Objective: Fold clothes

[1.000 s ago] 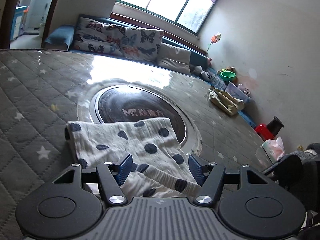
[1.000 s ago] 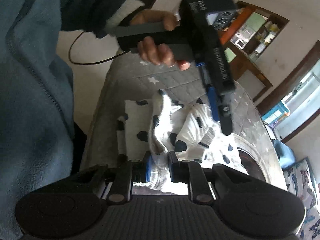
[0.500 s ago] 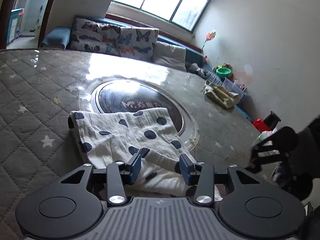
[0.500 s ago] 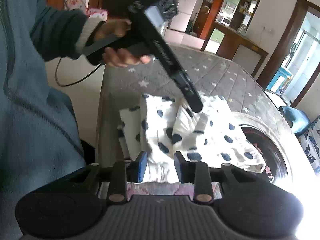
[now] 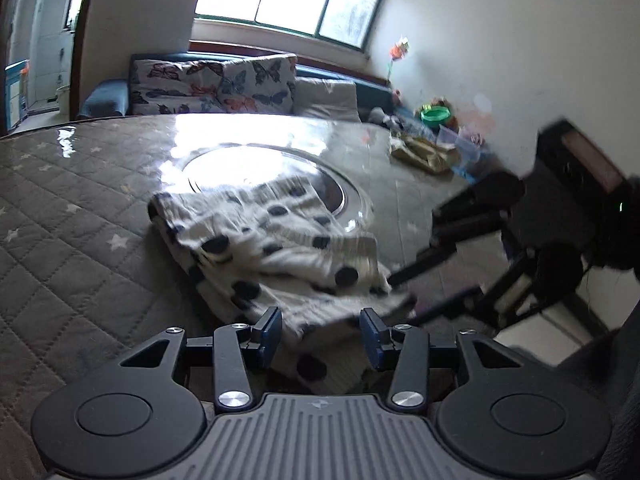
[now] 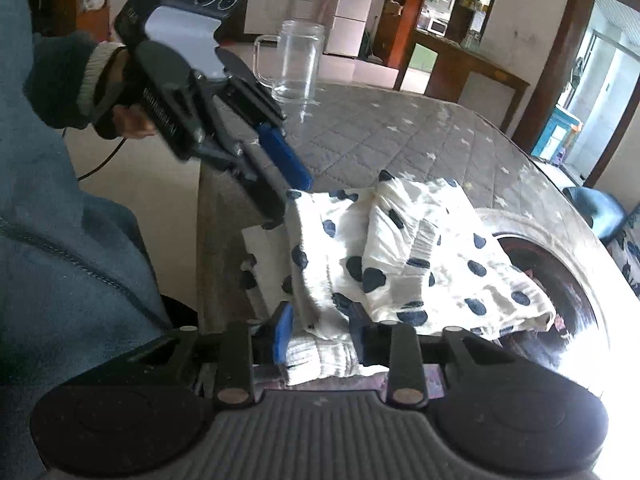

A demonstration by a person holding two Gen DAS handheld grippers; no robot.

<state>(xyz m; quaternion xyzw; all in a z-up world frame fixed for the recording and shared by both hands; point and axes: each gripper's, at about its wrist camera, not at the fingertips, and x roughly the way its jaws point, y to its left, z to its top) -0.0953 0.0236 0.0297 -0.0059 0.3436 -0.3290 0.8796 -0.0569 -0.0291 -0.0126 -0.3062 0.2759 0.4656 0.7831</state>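
Right wrist: glass mug (image 6: 298, 62) holds nothing; right gripper (image 6: 320, 330) fingers closing around cloth (image 6: 400, 252).

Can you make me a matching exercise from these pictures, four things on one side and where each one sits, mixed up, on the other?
Things:
1. spotted garment
2. glass mug
3. butterfly cushions
4. green bowl

Places:
A. by the wall in the far right corner, among clutter
B. on the sofa under the window
C. bunched on the quilted table cover, partly over the round inset
D. upright at the far end of the table

Pairs: 1-C, 2-D, 3-B, 4-A
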